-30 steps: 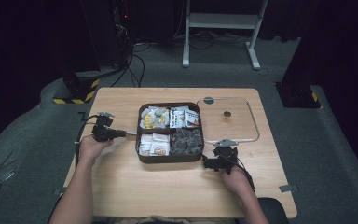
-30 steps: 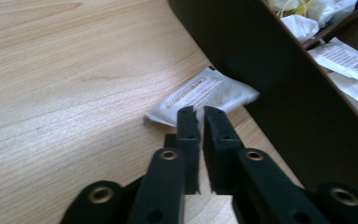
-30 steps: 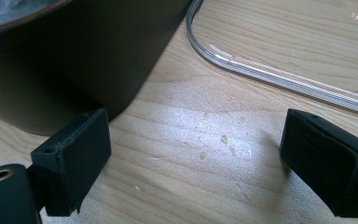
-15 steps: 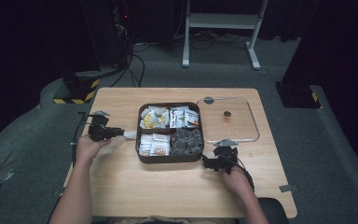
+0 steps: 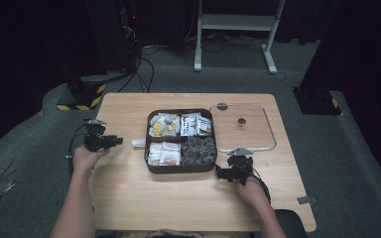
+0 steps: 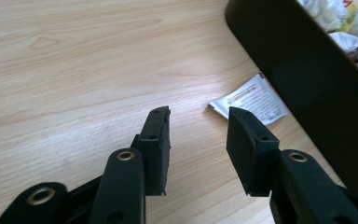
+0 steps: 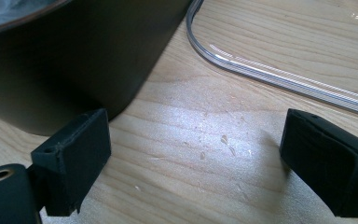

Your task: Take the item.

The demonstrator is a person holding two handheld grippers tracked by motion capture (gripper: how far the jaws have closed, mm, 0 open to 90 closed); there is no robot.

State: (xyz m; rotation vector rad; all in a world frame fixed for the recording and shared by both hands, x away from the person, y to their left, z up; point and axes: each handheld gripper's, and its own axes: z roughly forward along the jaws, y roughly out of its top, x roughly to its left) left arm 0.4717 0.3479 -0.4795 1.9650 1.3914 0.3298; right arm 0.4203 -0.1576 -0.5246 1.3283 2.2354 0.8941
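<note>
On a pale wooden table (image 5: 129,198) with rounded corners, a dark brown tray (image 5: 149,148) with four compartments sits near the middle, holding small packets: yellow-and-white ones at its far left, printed white ones at far right, white sachets at near left and dark pieces at near right. Just beside the tray's left wall, a small white sachet (image 5: 138,143) lies flat on the wood; in the left gripper view it rests just ahead of the jaw tips, its far corner tucked against the tray wall (image 6: 303,79). The left gripper (image 5: 115,141) hangs low above the wood left of the sachet, its jaws parted with nothing between them. The right gripper (image 5: 219,173) rests by the tray's near right corner, its jaws spread wide over bare wood. To the tray's right lies a clear lid (image 5: 268,144) with a small dark knob in its middle, its rim showing in the right gripper view (image 7: 279,77). Around the table spreads grey carpet (image 5: 337,148); beyond it the room is dark, with a white metal stand (image 5: 238,22), loose cables (image 5: 144,69) and a yellow-and-black striped base (image 5: 79,101).
</note>
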